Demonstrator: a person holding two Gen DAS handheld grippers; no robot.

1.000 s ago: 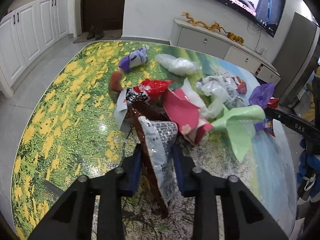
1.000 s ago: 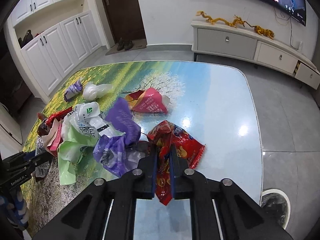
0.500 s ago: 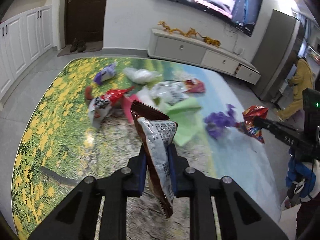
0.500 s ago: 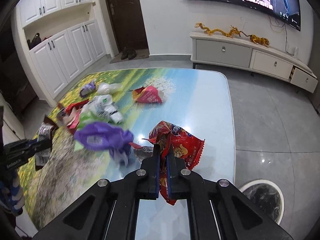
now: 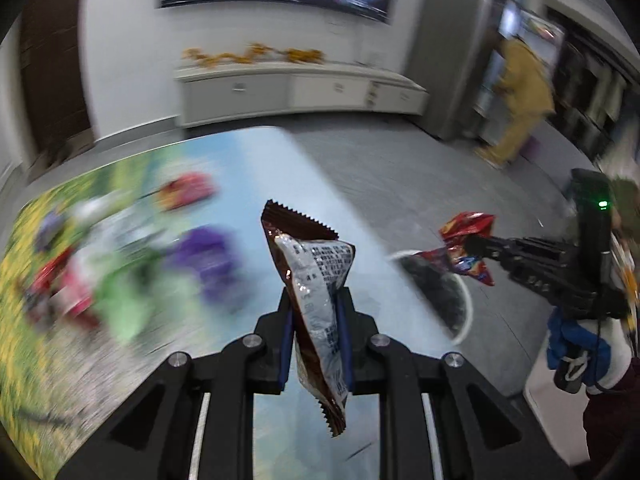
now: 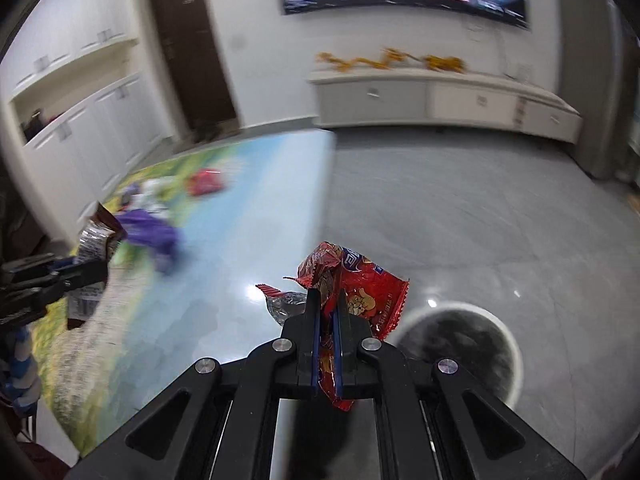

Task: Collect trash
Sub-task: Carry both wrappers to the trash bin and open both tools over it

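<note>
1. Brown and silver, the wrapper (image 5: 316, 300) hung pinched in the left gripper (image 5: 314, 316), whose jaws were tight on it so it would not drop.
2. The right gripper (image 6: 326, 316) squeezed a red bag (image 6: 360, 288) the same way, close above the bin (image 6: 460, 344) on the floor, likely ready to let go there.
3. Farther off, more trash (image 5: 200, 256) lay on the table (image 5: 256, 184), not yet picked up.

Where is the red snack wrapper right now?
Pinched in the right hand-held gripper, the red snack wrapper hangs beyond the table's edge, near the round bin on the floor.
</note>
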